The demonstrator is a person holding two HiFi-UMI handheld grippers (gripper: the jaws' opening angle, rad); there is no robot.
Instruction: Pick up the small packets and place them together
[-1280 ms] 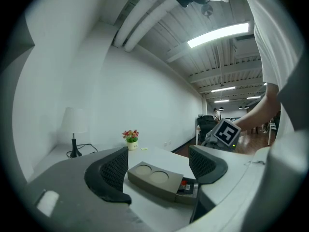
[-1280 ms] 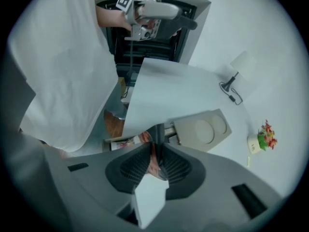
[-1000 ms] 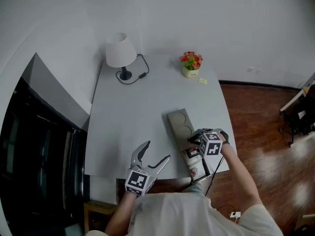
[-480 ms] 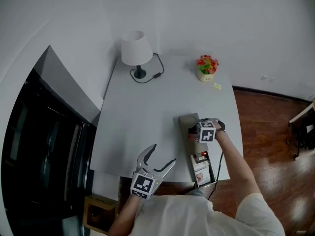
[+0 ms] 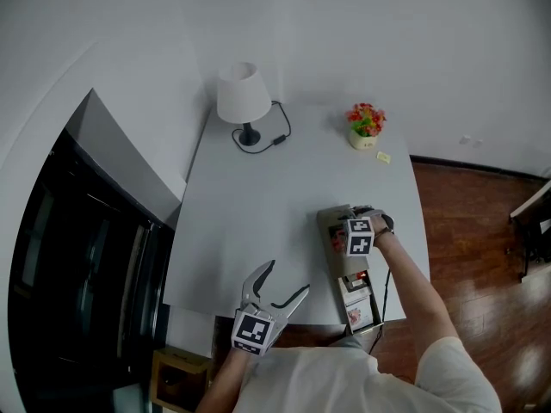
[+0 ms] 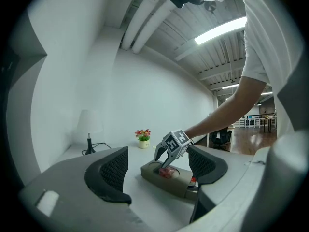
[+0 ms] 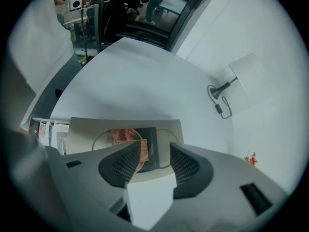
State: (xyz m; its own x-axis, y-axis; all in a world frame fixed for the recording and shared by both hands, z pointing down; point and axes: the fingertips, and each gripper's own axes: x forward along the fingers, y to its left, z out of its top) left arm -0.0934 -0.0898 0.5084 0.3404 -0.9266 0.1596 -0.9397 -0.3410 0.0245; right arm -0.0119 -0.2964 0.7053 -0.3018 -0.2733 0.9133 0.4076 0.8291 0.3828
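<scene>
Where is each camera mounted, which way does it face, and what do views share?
Head view: on the person's head, steeply down at the table; both arms, left gripper, right gripper show.
Left gripper view: rides that gripper, about level across the table; own open, empty jaws show.
Right gripper view: rides that gripper, down into the grey tray; own jaws have just been opening, a dark packet between them.
All three share lamp and tray.

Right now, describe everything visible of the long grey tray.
The tray is a long, low, matte grey-beige block lying flat by the table's right front edge. A round recess at its far end holds a red packet and a dark flat item; near-end compartments hold more packets. The right gripper hangs over the recess, tongs just opening, gripping nothing.
</scene>
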